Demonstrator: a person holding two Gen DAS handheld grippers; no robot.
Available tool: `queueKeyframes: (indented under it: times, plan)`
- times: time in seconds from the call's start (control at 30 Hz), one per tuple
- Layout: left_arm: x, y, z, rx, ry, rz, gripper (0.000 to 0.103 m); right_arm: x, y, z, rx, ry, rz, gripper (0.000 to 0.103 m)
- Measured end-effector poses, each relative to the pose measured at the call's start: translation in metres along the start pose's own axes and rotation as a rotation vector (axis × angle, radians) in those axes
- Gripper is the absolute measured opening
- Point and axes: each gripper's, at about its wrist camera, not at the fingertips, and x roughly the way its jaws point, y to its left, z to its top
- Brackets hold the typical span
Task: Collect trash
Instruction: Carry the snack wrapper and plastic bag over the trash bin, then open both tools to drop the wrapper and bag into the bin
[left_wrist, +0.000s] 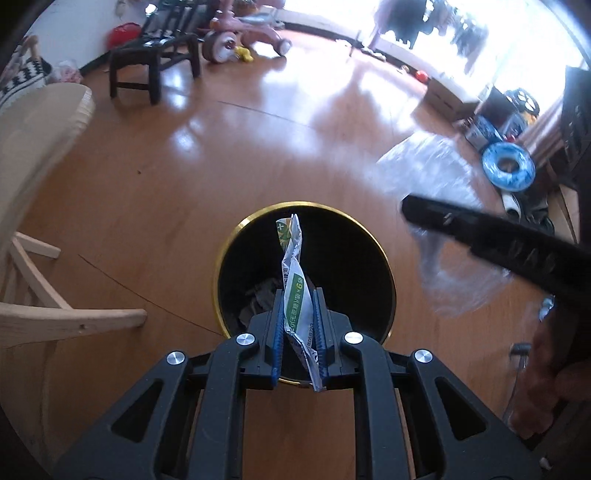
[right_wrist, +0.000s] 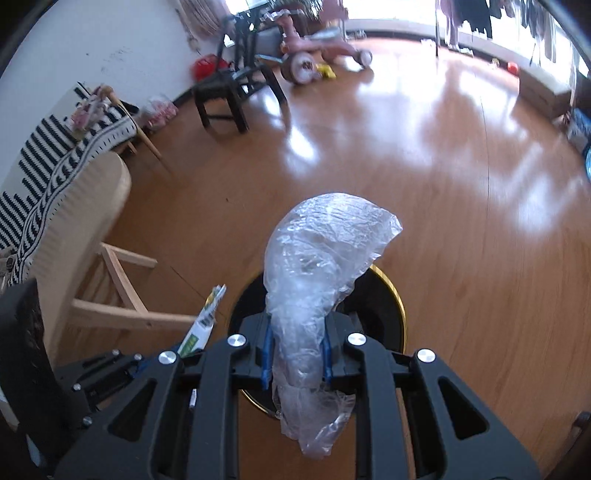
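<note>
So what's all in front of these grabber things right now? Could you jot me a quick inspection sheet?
Surface: glossy wooden floor.
Job's things: black gold-rimmed bin, some scraps inside; crumpled wrapper; clear plastic bag.
Clutter: tricycle, black chair, wooden chair, blue ring.
Grippers: left gripper shut on the wrapper above the bin; right gripper shut on the bag.
Cables: nothing seen.
Surroundings: bright window.

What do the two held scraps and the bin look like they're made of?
Packet: printed paper or foil laminate, going by its stiff creases and slight sheen. Bag: thin clear plastic film, wrinkled, glossy and see-through. Bin: black body with a shiny gold rim, probably metal or plated plastic.
</note>
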Motion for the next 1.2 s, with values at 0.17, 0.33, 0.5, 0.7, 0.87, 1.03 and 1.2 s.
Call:
queueKeyframes:
  times: [0.17,0.33,0.5,0.7,0.87,1.03,1.2]
  plan:
    - [0.006,-0.004,-0.004,0.025,0.006,-0.019,0.014,0.012,-0.006,-0.011,0.028,0.032,-0.009,0.02]
    - [0.011,-0.003,-0.002,-0.001,0.009,-0.022,0.014,0.026,-0.005,-0.008,0.052,0.052,0.001,0.02]
    - [0.017,-0.002,0.004,-0.027,0.019,-0.025,0.014,0.034,-0.004,-0.006,0.064,0.07,0.008,0.02]
    - [0.02,-0.003,0.004,-0.015,0.031,-0.024,0.014,0.035,-0.003,-0.005,0.065,0.08,0.009,0.02]
    - [0.021,-0.007,0.005,-0.008,0.039,-0.026,0.014,0.033,-0.001,-0.003,0.064,0.075,0.005,0.02]
    - [0.022,-0.008,0.003,-0.011,0.043,-0.019,0.014,0.03,-0.003,0.0,0.088,0.073,0.005,0.037]
    - [0.025,-0.008,0.003,-0.008,0.06,-0.011,0.03,0.025,-0.004,0.004,0.092,0.053,0.0,0.063]
